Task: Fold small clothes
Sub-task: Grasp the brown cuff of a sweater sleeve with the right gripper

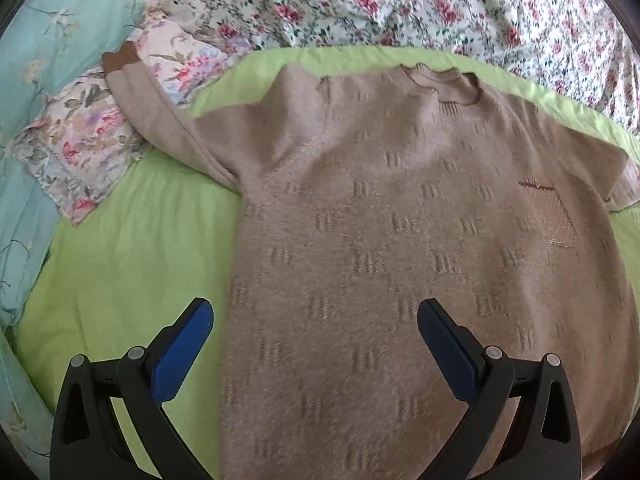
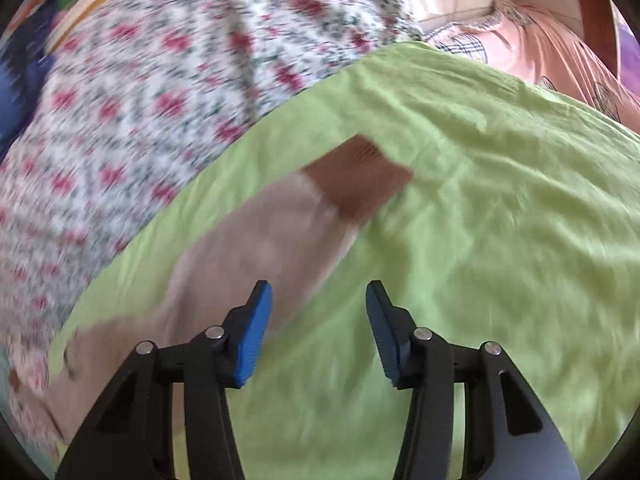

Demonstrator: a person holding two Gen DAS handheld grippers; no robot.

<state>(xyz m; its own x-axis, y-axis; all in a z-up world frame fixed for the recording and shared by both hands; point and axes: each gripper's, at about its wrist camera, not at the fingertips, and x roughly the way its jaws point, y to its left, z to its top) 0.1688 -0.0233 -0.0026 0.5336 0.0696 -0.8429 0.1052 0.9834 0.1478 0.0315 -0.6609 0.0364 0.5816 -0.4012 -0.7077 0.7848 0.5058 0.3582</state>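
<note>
Fold not started: the sweater (image 1: 400,240) lies flat, face up, on the green sheet (image 1: 120,260) of the bed, collar at 12 o'clock, both sleeves still spread out. Left gripper (image 1: 314,344) hovers over the hem edge, jaws spread wide, holding nothing. Right gripper (image 2: 318,320) points toward the right sleeve (image 2: 256,240), brown cuff (image 2: 360,176) at 12 o'clock of it, jaws spread, empty; the view is motion-blurred. Next move likely calls for pinching the cuff and carrying the sleeve across the chest.
</note>
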